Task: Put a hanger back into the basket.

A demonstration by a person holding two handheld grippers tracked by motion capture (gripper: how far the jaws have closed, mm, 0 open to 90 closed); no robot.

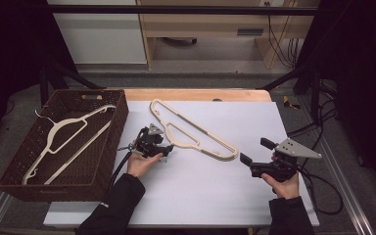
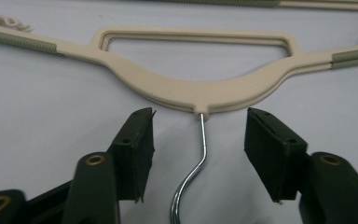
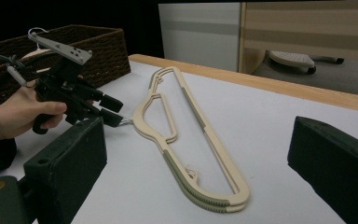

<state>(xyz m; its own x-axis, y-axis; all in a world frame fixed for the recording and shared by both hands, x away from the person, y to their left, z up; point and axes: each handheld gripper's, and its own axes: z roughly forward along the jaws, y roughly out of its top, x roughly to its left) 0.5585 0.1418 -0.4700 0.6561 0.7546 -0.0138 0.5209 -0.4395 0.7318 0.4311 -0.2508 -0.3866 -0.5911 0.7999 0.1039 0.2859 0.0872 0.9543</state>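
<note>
A hanger is lying on the table, just right of a basket at the table's left edge; a second hanger is lying in that basket; the left gripper is sitting between basket and first hanger; the right gripper is sitting well right.

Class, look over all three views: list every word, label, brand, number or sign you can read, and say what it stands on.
None can be read: the cream hanger, the wicker basket, the white table mat and the left gripper bear no legible text.
A small label on the cabinet behind is too blurred to read.
</note>
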